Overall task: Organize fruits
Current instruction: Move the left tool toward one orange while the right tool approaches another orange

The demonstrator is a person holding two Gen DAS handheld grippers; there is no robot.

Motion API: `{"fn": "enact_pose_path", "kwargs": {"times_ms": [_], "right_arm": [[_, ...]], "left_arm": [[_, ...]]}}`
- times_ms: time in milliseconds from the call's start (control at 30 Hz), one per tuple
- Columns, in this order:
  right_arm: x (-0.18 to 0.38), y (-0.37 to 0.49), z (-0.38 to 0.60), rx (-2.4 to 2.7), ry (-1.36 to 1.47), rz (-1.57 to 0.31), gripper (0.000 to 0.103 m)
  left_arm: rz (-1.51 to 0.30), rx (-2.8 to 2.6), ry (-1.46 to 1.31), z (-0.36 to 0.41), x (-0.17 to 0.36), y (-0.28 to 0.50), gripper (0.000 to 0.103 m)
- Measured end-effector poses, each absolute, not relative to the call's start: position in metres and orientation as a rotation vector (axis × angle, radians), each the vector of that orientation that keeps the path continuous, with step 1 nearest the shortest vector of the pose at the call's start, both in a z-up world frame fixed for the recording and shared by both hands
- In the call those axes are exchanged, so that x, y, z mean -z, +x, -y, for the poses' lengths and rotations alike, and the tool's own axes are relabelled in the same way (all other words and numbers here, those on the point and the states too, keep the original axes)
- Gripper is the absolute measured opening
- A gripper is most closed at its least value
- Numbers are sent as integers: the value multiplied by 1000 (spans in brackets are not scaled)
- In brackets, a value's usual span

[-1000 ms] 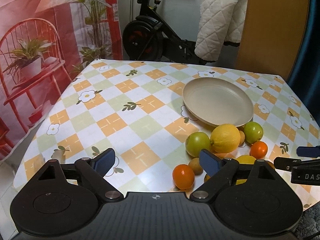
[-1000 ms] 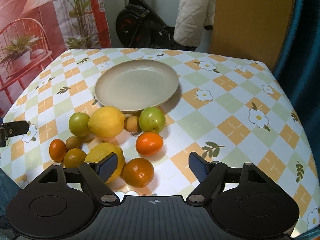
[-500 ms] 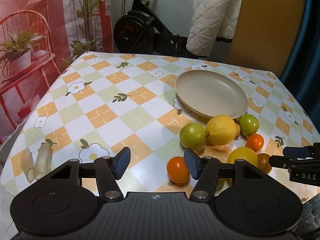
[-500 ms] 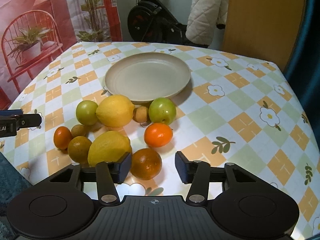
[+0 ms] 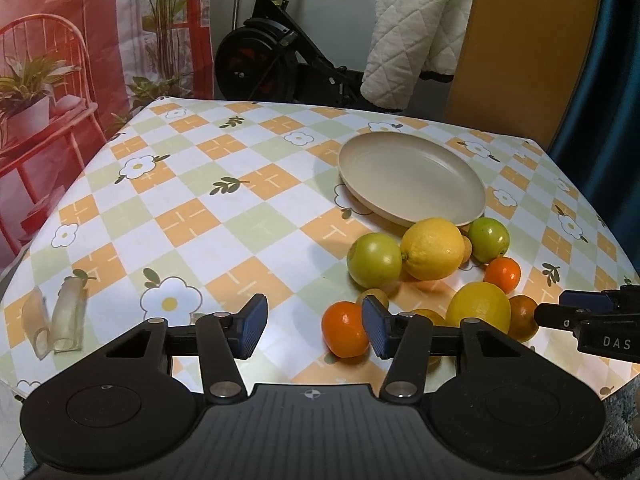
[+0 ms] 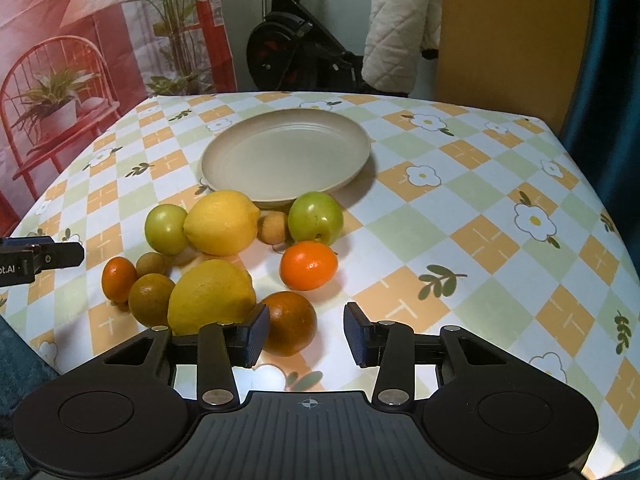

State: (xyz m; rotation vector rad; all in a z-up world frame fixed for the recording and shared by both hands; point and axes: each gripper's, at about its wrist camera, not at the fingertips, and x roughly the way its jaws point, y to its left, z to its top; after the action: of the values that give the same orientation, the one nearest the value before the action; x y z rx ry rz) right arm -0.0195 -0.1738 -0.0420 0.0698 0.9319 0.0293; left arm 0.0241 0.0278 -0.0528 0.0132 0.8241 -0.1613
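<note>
A beige plate [image 5: 412,174] [image 6: 288,152] sits empty on the checked tablecloth. In front of it lie several fruits: two lemons [image 6: 222,222] [image 6: 210,296], two green apples [image 6: 316,218] [image 6: 166,229], oranges [image 6: 308,265] [image 6: 289,322] [image 6: 118,279] and small brown fruits [image 6: 272,227]. My left gripper [image 5: 312,330] is open and empty, just left of a small orange [image 5: 344,328]. My right gripper [image 6: 304,334] is open and empty, just in front of a dark orange. Each gripper shows at the edge of the other's view.
Two pale rolled scraps [image 5: 54,316] lie at the table's left front corner. Behind the table stand an exercise bike [image 5: 280,60], a white quilted cloth [image 5: 416,36] and a wooden panel [image 5: 520,48]. A red backdrop [image 5: 60,60] hangs on the left.
Both grippers narrowed half a second ago and have opened wider again. Both views have shifted slightly; the fruits and plate have not moved.
</note>
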Motion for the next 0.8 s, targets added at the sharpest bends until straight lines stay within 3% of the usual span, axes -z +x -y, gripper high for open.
{"fn": "enact_pose_path", "kwargs": {"times_ms": [667, 800], "right_arm": [[48, -15, 163, -68, 58, -937, 38], [51, -14, 164, -67, 63, -943, 38]], "left_arm": [[-804, 176, -6, -28, 56, 20, 55], [-801, 235, -17, -24, 56, 18, 45]]}}
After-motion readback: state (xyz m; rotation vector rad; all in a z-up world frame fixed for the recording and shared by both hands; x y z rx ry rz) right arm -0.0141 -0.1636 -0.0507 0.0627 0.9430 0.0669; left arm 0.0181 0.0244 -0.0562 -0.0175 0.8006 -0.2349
